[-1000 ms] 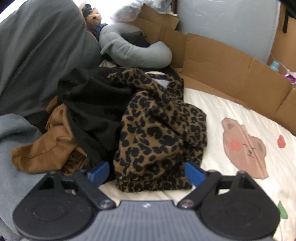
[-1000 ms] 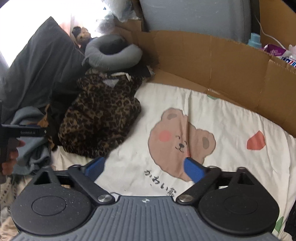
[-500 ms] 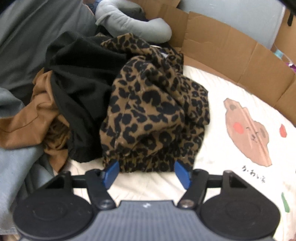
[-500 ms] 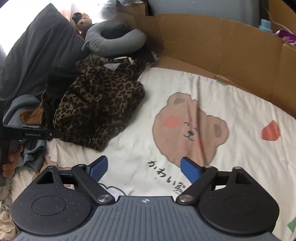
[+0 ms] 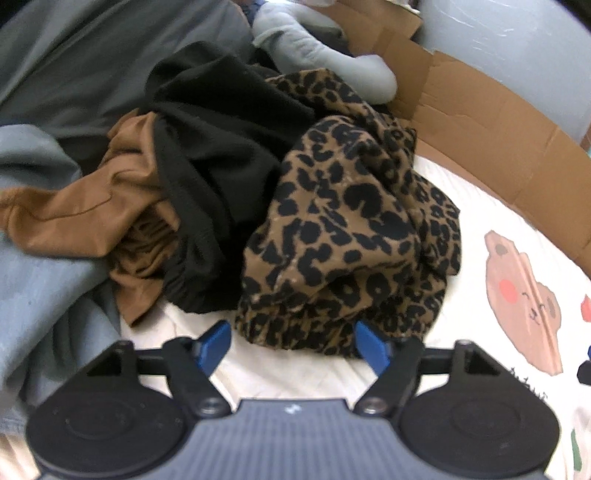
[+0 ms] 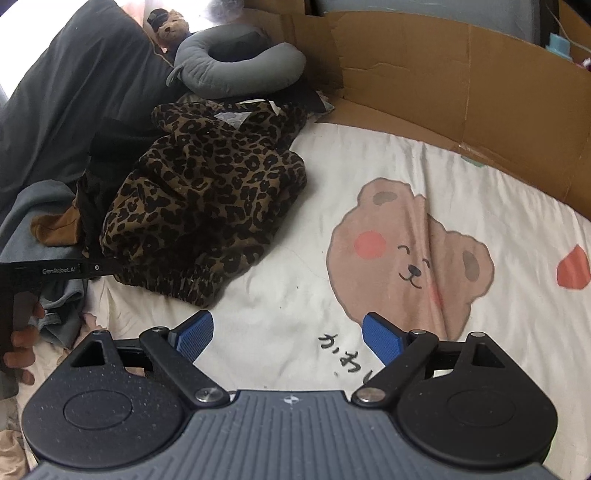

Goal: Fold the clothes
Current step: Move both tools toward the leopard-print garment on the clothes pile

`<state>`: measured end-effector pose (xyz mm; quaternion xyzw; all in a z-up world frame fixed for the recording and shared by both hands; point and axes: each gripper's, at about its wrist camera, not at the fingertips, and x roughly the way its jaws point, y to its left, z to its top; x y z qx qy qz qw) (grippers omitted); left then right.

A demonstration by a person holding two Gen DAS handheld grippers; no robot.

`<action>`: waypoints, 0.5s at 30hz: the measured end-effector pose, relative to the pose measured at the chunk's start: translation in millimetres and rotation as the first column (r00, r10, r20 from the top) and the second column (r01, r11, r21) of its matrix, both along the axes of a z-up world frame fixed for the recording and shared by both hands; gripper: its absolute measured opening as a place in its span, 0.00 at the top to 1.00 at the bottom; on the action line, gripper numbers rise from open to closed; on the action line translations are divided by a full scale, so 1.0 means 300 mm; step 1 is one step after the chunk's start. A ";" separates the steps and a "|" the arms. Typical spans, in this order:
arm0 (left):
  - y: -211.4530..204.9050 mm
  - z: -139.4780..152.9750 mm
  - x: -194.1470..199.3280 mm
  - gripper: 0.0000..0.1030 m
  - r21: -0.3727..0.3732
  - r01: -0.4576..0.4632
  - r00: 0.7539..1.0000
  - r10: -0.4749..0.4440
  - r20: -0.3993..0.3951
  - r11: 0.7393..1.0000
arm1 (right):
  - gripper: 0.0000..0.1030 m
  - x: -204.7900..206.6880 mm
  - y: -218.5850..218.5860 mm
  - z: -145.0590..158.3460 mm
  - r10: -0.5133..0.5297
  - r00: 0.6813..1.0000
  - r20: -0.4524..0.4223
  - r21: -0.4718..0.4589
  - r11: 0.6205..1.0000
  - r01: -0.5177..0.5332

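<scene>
The left gripper (image 5: 293, 341) sits low over the bed sheet (image 5: 280, 373), its jaws apart, with the gathered hem of the leopard-print garment (image 5: 351, 229) lying between the two blue pads (image 5: 214, 341). Whether the pads touch the cloth cannot be told; the right pad is partly hidden behind the hem. The garment lies crumpled in a heap on the bed, at the right edge of a pile of clothes. Against its left side lies a black garment (image 5: 221, 147), and left of that a brown garment (image 5: 85, 210), with a grey-blue garment (image 5: 33, 258) at the near left. A dark grey pillow (image 5: 74, 59) rises at the far left, and a grey neck pillow (image 5: 321, 59) lies beyond the pile.

The right gripper (image 6: 288, 334) is held above a bare part of the bed sheet (image 6: 277, 302), jaws apart and holding nothing, well to the right of the heap. In this view the leopard-print garment (image 6: 207, 206) lies at the left of the bed, with the neck pillow (image 6: 236, 62) and a small teddy bear (image 6: 171, 27) beyond it. The sheet's printed bear face (image 6: 410, 254) is to the right of the garment. A cardboard wall (image 6: 461, 85) runs along the far side of the bed. At the left edge of this view, the left gripper's body reaches toward the near end of the garment, and the person's left hand (image 6: 22, 343) grips its handle.
</scene>
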<state>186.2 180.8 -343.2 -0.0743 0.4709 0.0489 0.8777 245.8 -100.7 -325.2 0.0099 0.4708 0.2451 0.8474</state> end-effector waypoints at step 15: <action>-0.039 -0.002 -0.033 0.08 -0.111 0.098 0.995 -0.096 0.020 0.989 | 0.11 0.005 0.058 -0.018 0.031 1.000 0.002 -0.021 0.999 -0.031</action>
